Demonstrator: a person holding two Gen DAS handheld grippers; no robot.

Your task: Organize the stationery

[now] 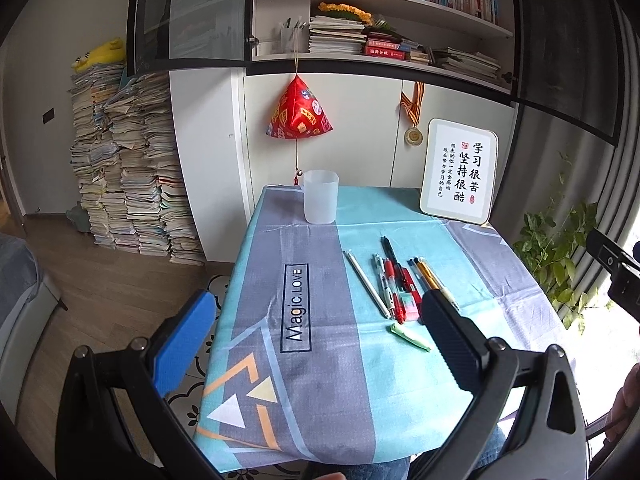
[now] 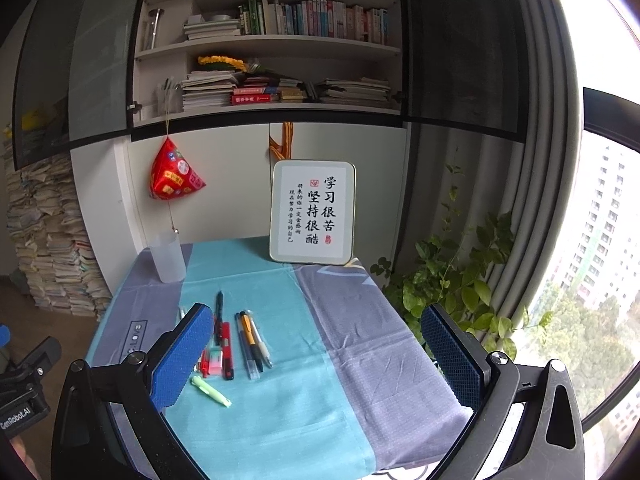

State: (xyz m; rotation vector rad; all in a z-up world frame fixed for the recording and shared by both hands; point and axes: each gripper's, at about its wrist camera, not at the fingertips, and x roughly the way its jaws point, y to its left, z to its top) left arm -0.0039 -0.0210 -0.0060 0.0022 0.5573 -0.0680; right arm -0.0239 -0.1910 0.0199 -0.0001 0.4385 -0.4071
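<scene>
Through the left wrist view, the left gripper (image 1: 316,336) hung above the near end of the desk (image 1: 320,400), its fingers (image 1: 186,344) spread wide apart and gripping nothing. Beyond them a cluster of pens (image 1: 400,280) lay side by side on the teal stripe of the tablecloth (image 1: 256,280), with a white pen (image 1: 366,283) set slightly apart on their left. A small green highlighter (image 1: 410,337) lay alone, nearer than the cluster and just beside the dark right finger. A translucent cup (image 1: 320,197) stood upright at the far left of the desk, well apart from the pens. A framed calligraphy sign (image 1: 459,171) leaned at the far right corner, and a red pyramid ornament (image 1: 299,111) dangled from the shelf behind the cup.

From the right wrist view, the right gripper (image 2: 318,356) hovered over the same cloth (image 2: 360,340) with its blue fingers (image 2: 182,360) likewise wide apart and empty. The pens (image 2: 240,340) lay just right of the left finger, the green highlighter (image 2: 211,391) nearest the camera. The cup (image 2: 167,256) stood at the far left, the sign (image 2: 312,211) at the back centre, and a leafy plant (image 2: 452,292) by the window.
</scene>
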